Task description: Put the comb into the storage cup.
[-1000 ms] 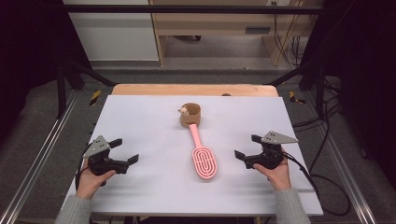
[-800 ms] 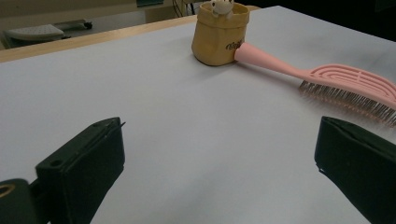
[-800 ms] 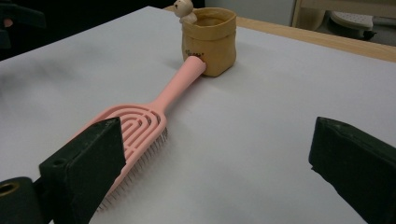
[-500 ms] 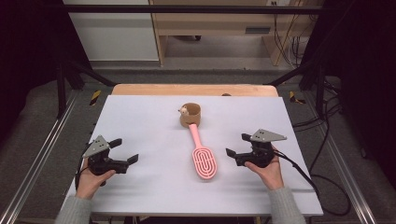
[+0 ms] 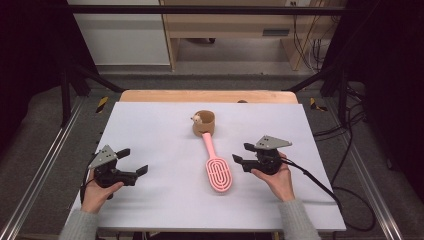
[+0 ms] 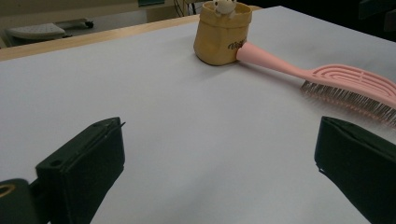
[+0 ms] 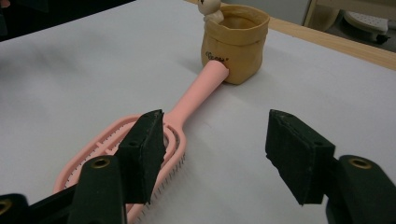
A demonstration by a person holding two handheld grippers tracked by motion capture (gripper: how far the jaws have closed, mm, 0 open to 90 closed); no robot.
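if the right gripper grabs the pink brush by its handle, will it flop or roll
Probably neither. The pink hairbrush looks like one stiff moulded piece, likely light given its slotted head. Lying flat, it shouldn't roll. Its handle end touches the tan cup, which may shift.

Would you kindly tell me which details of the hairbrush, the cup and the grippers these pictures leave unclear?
- Pink hairbrush: in the right gripper view, the right gripper covers part of its head.
- Tan cup: the printed word is too small to read; the figurine is cut off by the top edge.
- Left gripper: its right jaw runs off the frame in its own view.
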